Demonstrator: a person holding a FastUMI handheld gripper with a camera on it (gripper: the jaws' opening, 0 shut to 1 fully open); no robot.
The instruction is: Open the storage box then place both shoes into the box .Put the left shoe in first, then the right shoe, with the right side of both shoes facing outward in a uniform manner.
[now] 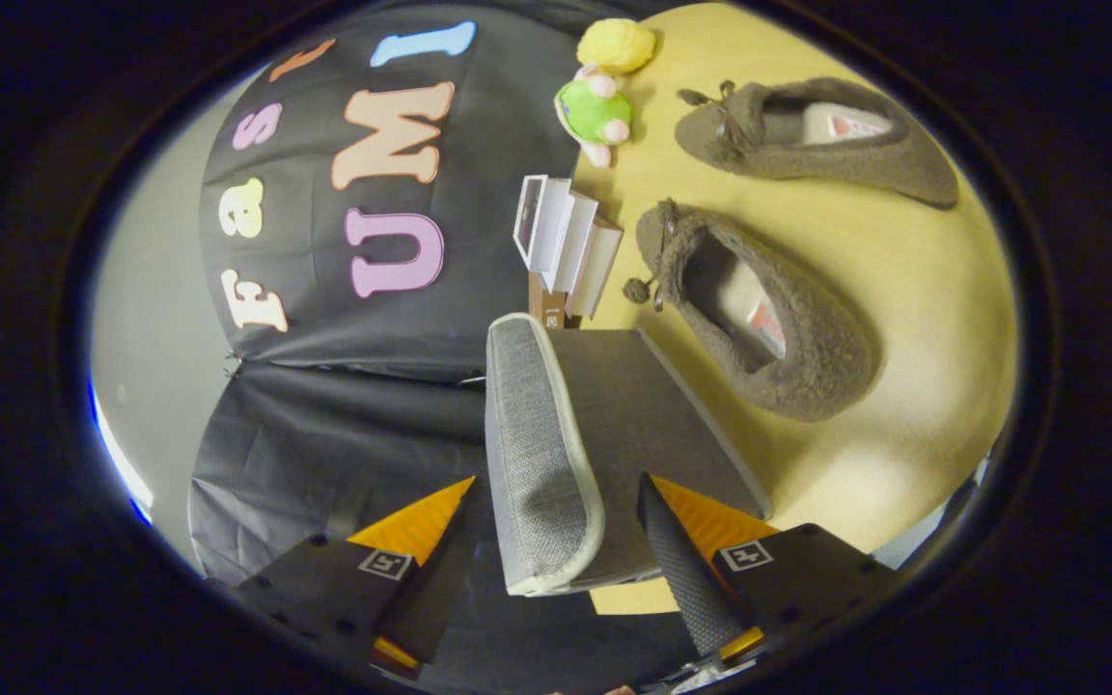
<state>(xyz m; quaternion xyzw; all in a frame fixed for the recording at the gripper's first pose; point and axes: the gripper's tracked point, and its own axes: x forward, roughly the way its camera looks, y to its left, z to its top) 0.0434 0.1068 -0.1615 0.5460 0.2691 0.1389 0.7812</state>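
Observation:
A grey fabric storage box [672,425] stands on the pale wooden table [913,290], just ahead of my fingers. Its padded lid [537,444], edged in light trim, is swung away from the box and lies between the two fingers. My gripper [556,483] straddles that lid with a small gap showing on each side, so it is open. Beyond the box lie two brown fuzzy shoes with bows. The nearer shoe [759,319] rests beside the box, and the farther shoe [817,135] lies past it. Both have their openings facing me.
A small stack of white cartons [566,241] stands just beyond the box. Farther on sit a green plush toy [595,111] and a yellow plush toy [617,43]. The booth's black cloth wall [344,415] runs along the table's far side.

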